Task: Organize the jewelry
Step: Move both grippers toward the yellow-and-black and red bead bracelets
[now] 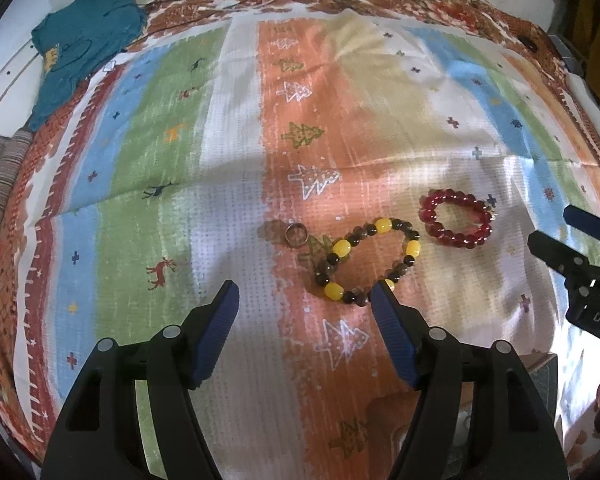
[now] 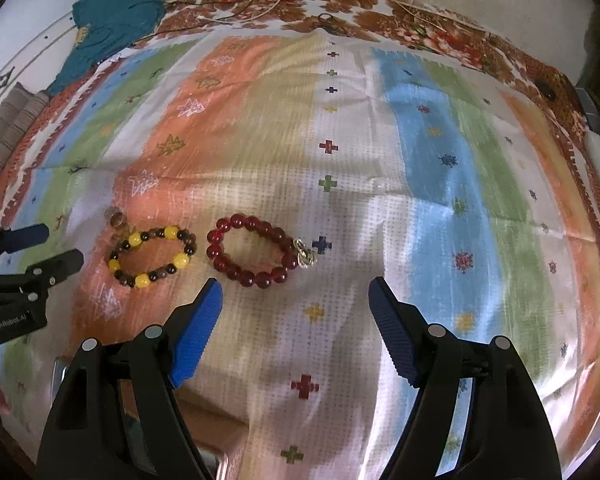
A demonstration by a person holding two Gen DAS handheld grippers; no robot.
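Striped cloth (image 1: 228,184) bears red bracelet (image 2: 252,252) just ahead of open, empty right tongs (image 2: 296,292).

The left claw (image 1: 306,294) hides 1 yellow bead of the yellow-and-brown bracelet (image 1: 370,262); the ring (image 2: 115,218) looks blurred.

Red bracelet (image 2: 256,252) beyond right gripper (image 2: 296,300), jaws apart, empty.
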